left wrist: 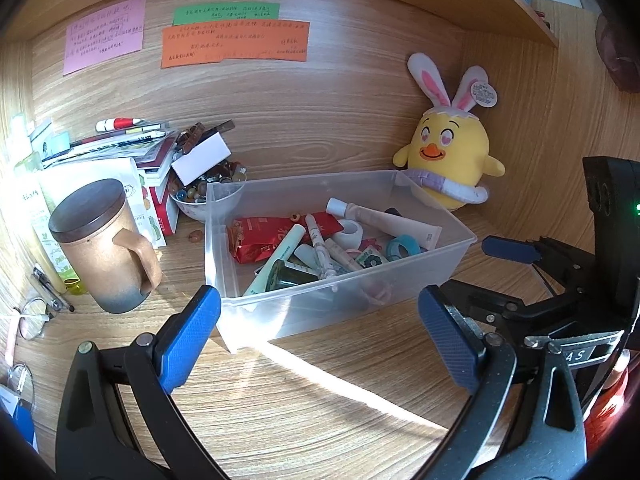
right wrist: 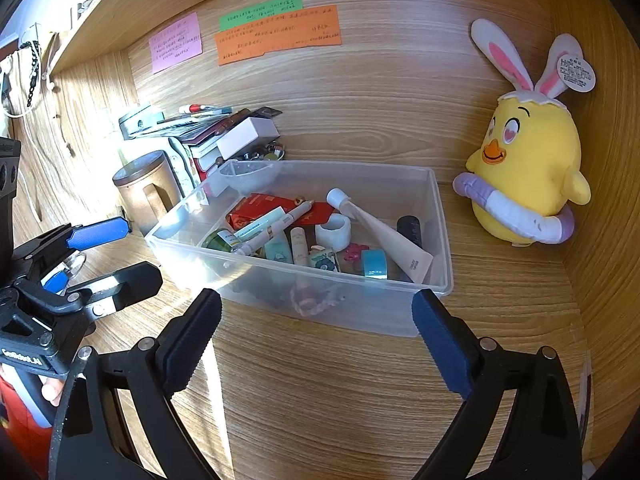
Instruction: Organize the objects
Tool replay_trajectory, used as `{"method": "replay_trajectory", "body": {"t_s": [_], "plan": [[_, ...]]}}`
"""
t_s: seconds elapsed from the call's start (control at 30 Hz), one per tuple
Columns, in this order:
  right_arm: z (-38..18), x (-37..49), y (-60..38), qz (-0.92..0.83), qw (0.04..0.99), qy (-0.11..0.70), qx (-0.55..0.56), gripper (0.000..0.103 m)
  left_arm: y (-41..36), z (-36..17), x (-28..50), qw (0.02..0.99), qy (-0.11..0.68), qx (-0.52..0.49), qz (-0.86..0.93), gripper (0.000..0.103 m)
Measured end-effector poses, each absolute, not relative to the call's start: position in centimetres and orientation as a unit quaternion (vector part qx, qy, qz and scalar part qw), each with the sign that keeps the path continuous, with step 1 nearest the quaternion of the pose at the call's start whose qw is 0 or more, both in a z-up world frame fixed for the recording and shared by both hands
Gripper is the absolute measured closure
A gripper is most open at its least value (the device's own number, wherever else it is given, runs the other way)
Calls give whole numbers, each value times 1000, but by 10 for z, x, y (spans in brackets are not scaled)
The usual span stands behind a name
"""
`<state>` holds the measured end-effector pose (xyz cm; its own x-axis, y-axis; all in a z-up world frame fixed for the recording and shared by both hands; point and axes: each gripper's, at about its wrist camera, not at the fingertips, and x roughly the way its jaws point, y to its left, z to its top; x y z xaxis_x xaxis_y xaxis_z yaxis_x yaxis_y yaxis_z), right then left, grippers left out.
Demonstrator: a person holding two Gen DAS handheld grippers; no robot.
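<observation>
A clear plastic bin [left wrist: 304, 312] sits on the wooden desk and also shows in the right wrist view [right wrist: 436, 216]. It holds a red packet [left wrist: 260, 236], a white tube [left wrist: 400, 222], pens, a blue tape roll [left wrist: 402, 248] and other small items. My left gripper [left wrist: 318, 336] is open and empty, just in front of the bin's near wall. My right gripper [right wrist: 316, 344] is open and empty, also just in front of the bin. Each gripper shows at the edge of the other's view.
A brown lidded mug [left wrist: 104, 244] stands left of the bin. Behind it lie a stack of books and boxes [left wrist: 132, 152] and a bowl of beads [left wrist: 196, 196]. A yellow chick plush [left wrist: 452, 148] sits at the back right. Sticky notes [left wrist: 236, 40] hang on the back wall.
</observation>
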<state>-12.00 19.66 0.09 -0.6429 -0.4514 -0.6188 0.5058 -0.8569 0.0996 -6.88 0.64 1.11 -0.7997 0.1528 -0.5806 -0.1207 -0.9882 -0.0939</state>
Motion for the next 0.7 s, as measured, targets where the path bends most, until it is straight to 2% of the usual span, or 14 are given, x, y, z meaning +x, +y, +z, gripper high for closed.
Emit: {"method": "replay_trajectory", "body": {"t_s": [0.7], "plan": [[-3, -119, 197, -904, 263, 39, 334, 7, 8, 8, -68, 72, -20, -316, 946, 3]]}}
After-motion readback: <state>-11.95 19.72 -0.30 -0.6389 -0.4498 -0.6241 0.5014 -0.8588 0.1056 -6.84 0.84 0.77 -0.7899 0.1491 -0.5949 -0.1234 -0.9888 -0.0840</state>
